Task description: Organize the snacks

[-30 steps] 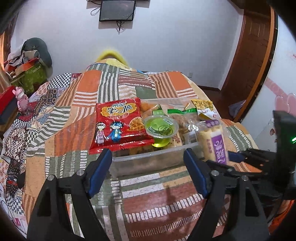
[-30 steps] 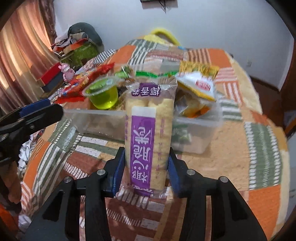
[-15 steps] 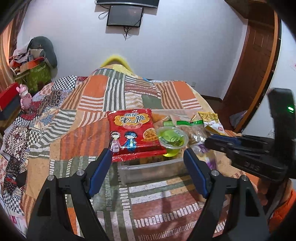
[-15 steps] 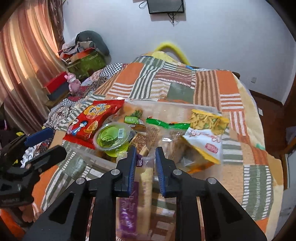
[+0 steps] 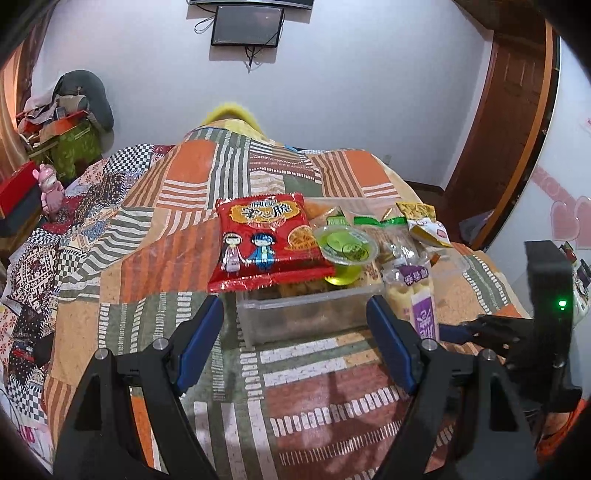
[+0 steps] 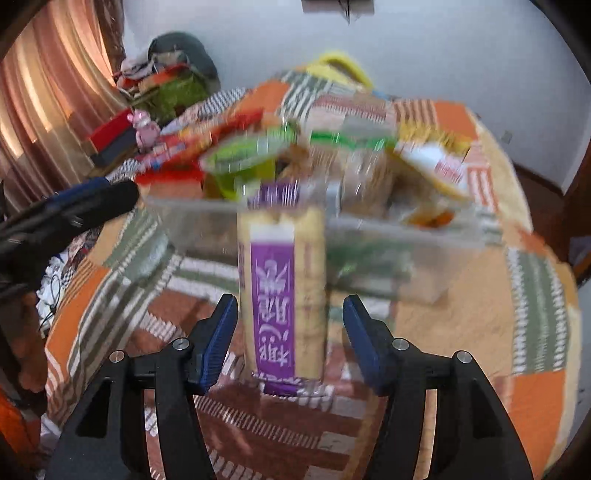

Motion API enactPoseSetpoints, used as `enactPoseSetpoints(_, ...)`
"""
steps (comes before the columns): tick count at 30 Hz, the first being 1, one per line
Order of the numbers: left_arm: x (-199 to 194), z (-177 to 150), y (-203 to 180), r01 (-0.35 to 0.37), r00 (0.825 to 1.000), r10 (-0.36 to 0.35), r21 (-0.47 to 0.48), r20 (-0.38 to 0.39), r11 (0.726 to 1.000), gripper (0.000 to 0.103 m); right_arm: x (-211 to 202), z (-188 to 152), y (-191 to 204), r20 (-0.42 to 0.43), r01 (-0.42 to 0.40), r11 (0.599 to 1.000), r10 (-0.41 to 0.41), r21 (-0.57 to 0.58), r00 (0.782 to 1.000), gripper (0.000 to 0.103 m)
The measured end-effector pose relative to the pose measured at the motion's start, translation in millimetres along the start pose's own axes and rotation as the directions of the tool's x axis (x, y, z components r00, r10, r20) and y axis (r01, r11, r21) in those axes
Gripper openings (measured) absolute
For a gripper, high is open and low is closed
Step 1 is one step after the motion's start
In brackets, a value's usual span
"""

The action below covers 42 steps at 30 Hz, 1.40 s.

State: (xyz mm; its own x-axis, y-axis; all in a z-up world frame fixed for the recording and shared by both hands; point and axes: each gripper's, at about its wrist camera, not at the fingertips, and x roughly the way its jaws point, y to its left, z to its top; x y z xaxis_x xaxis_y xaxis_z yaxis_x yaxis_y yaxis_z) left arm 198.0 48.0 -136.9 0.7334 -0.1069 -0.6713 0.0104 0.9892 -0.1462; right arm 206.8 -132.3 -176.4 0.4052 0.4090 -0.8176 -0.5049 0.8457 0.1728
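Snacks fill a clear plastic bin (image 5: 295, 317) that sits on a patchwork quilt (image 5: 147, 266) of orange, green and striped squares. A red noodle-snack bag (image 5: 267, 242) with two cartoon children printed on it lies tilted over the bin's left end, its lower edge overhanging the near rim. Just right of it a green jelly cup (image 5: 347, 251) sits on top of the heap, and clear-wrapped pastries with green ties (image 5: 384, 236) and a yellow-and-white packet (image 5: 424, 225) crowd the bin's far right corner.

A purple-labelled pack of pale yellow corn sticks (image 6: 282, 291) stands on end against the near wall of the bin at its right end, its top reaching above the rim. The right gripper (image 6: 290, 339) has its blue-padded jaws spread to either side of this pack; a gap shows between each pad and the wrapper, so nothing is gripped. That view is motion-blurred, and the bin's contents smear in it.

The left gripper (image 5: 295, 339) hangs low over the quilt in front of the bin's near wall, jaws wide apart and empty.

A dark screen (image 5: 247, 26) hangs on the white wall beyond.
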Motion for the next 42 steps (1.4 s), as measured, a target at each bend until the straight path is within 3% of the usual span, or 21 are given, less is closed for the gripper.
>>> enactPoseSetpoints(1,0,-1,-1,0.000,1.000,0.000,0.002,-0.003,1.000,0.080,2,0,1,-0.008,-0.007,1.000,0.007,-0.006,1.000,0.040)
enactPoseSetpoints(8,0,-1,-1,0.007,1.000,-0.007,0.001,0.003,1.000,0.080,-21,10,-1,0.071,0.005,1.000,-0.004,-0.014,0.997,0.039)
enactPoseSetpoints(13,-4,2,-1,0.004,1.000,-0.004,0.000,0.025,1.000,0.080,-35,43,-10,0.150,0.017,1.000,-0.019,0.015,0.988,0.037)
enactPoseSetpoints(16,-5,3,0,0.006,1.000,-0.006,-0.003,0.030,1.000,0.080,-28,64,-13,0.162,0.021,1.000,-0.025,0.022,0.987,0.021)
enactPoseSetpoints(17,-5,4,1,0.006,1.000,-0.006,-0.004,0.031,1.000,0.080,-24,71,-16,0.160,0.007,0.999,-0.013,0.036,0.987,0.021)
enactPoseSetpoints(25,-4,5,2,0.013,0.999,-0.013,-0.003,0.030,1.000,0.080,-8,80,-15,0.153,0.050,0.998,-0.054,0.030,0.987,0.022)
enactPoseSetpoints(30,-10,8,-6,0.013,0.999,-0.014,0.020,0.052,1.000,0.080,-23,77,-15,0.170,0.072,0.997,-0.073,0.018,0.983,0.026)
enactPoseSetpoints(31,-12,8,-8,0.008,0.998,-0.010,0.026,0.059,1.000,0.080,-29,77,-15,0.183,0.067,0.998,-0.069,0.016,0.981,0.031)
enactPoseSetpoints(34,-24,13,-14,0.002,0.996,-0.006,0.041,0.091,0.999,0.080,-56,74,-13,0.241,0.067,0.998,-0.067,0.009,0.968,0.043)
enactPoseSetpoints(42,-83,34,-32,0.016,0.973,-0.028,0.054,0.229,0.998,0.080,-143,51,-2,0.408,0.070,0.998,-0.061,-0.008,0.911,0.046)
